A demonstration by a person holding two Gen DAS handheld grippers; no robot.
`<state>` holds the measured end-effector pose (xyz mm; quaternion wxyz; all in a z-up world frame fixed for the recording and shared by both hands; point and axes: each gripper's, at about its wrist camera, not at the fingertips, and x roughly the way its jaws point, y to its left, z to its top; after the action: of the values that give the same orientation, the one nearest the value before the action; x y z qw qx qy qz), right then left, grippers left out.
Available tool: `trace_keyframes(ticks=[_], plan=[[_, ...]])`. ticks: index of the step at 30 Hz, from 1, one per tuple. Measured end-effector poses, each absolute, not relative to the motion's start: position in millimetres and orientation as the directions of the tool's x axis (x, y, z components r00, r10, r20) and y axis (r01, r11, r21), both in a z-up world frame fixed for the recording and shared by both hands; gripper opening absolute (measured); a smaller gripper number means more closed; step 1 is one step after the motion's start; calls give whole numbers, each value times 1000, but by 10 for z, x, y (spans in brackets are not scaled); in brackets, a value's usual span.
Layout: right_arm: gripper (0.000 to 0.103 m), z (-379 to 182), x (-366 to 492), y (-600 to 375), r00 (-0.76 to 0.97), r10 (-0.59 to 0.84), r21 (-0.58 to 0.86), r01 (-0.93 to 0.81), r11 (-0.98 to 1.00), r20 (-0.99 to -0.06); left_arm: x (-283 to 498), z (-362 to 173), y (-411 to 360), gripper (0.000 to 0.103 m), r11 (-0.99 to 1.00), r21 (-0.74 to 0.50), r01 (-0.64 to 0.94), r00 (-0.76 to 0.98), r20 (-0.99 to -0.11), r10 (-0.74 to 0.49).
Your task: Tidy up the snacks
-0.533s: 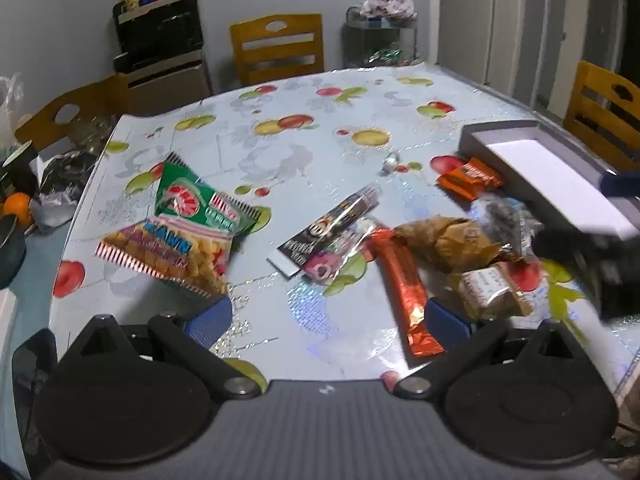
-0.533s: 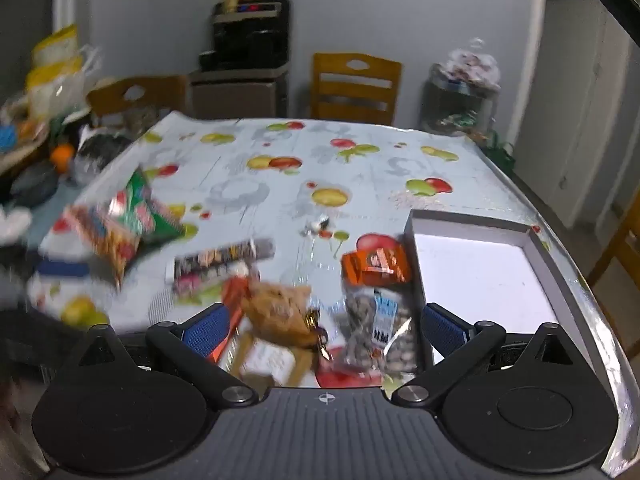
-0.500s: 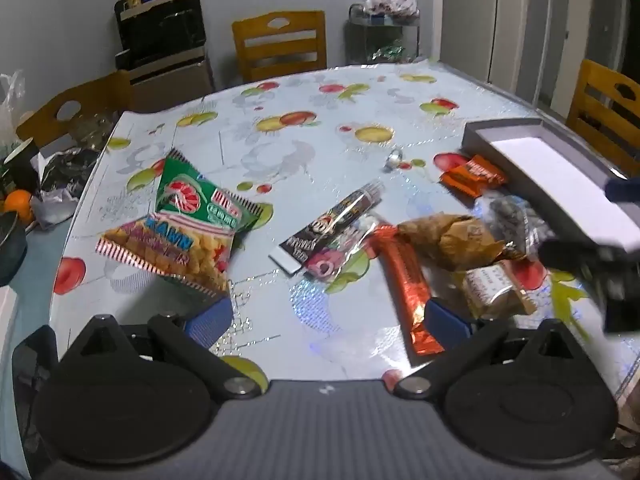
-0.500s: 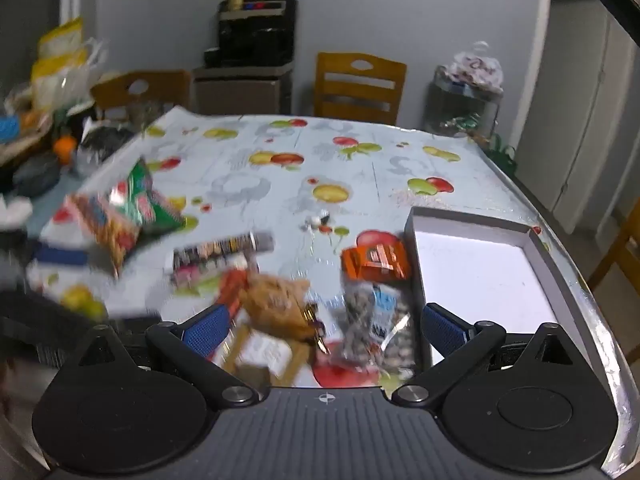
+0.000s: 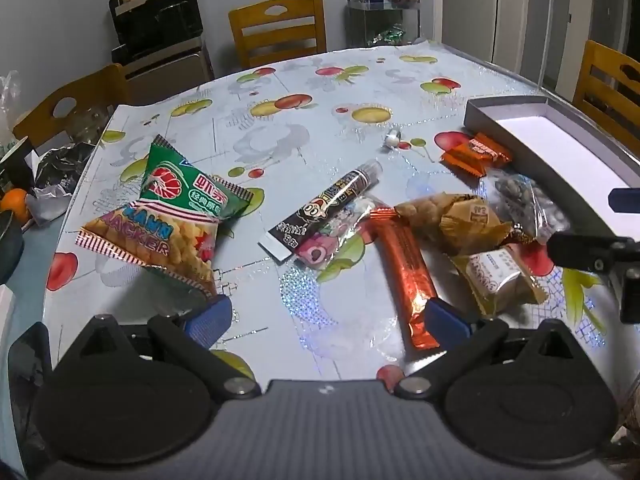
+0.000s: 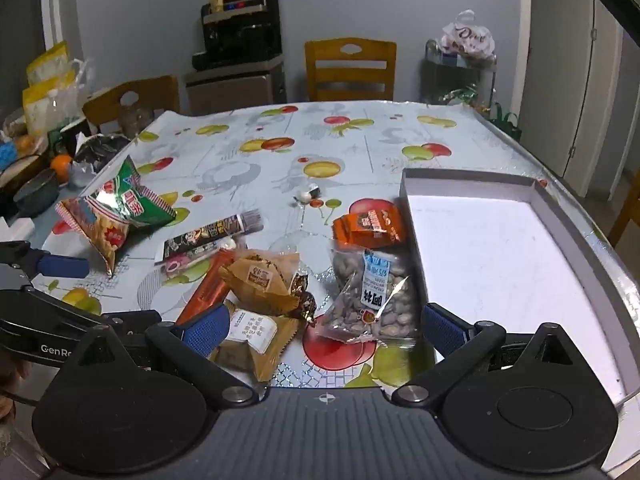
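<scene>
The left gripper (image 5: 326, 318) tilts steeply down over the near edge of the bench (image 5: 304, 128), jaws spread wide with nothing between them; the orange bar (image 5: 404, 268) lies just ahead of its right finger. The right gripper (image 6: 326, 326) hangs lower and further right, jaws also wide and empty, with the nut bag (image 6: 374, 292) and a tan pastry pack (image 6: 250, 338) on the bench between its fingers, untouched. The snacks lie loose: green crisp bag (image 5: 184, 188) and cracker bag (image 5: 156, 240) at left, black tube (image 5: 324, 208) in the middle, orange packet (image 6: 370, 222) touching the box (image 6: 472, 182). The box stands at the right, white inside
</scene>
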<state>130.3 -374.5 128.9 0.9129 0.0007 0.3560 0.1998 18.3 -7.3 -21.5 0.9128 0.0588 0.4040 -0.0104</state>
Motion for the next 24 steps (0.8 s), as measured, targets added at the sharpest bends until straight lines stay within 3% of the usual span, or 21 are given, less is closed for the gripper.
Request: trace_keyframes(ticks=[24], plan=[[103, 1215, 1294, -3698, 638, 369, 141, -380, 914, -675, 161, -256, -83, 103, 994, 89, 66, 670, -742, 22]])
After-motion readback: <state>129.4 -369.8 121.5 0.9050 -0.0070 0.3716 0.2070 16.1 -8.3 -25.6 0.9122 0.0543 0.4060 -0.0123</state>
